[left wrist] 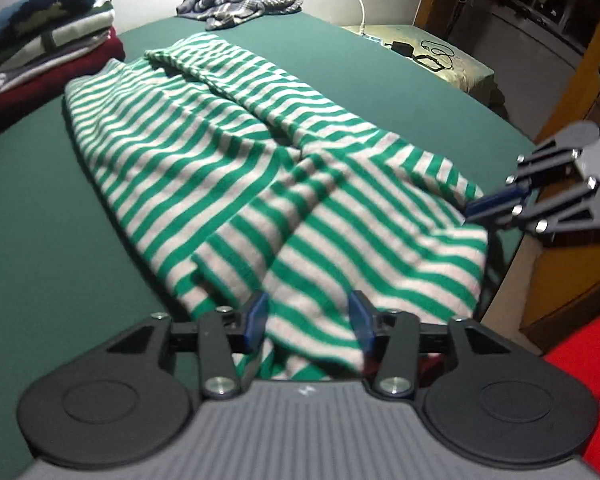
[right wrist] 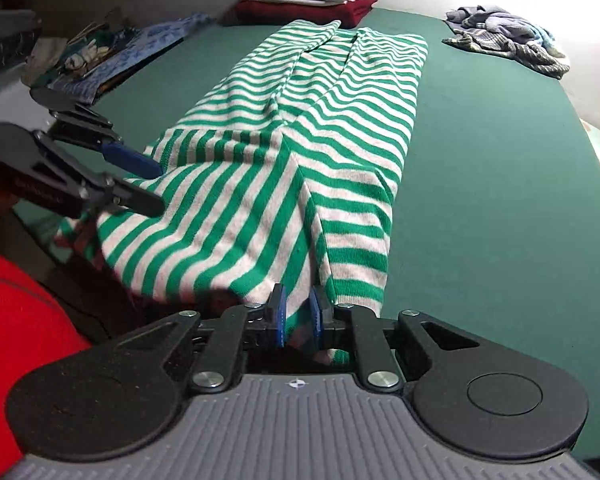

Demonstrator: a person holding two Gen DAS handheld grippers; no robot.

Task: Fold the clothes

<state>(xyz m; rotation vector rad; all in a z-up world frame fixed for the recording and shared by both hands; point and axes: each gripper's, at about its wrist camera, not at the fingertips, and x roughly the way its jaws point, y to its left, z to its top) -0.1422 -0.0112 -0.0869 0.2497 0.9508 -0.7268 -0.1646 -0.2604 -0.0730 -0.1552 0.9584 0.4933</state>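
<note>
Striped shirt (left wrist: 228,168), soft, floppy knit, pinched at near hem by left gripper (left wrist: 308,316) and right gripper (right wrist: 298,314).

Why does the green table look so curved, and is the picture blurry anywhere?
Left wrist view: the fisheye lens bows the green table, and the green-and-white striped knit garment smears with blur near the left claw. Right wrist view: same bowing, sharper stripes by the right claw, while the red sleeve at the corner is soft.

sweater (left wrist: 236,168) on table (left wrist: 28,208) — folded stack (left wrist: 52,40) and heap (left wrist: 240,0) behind it.
</note>
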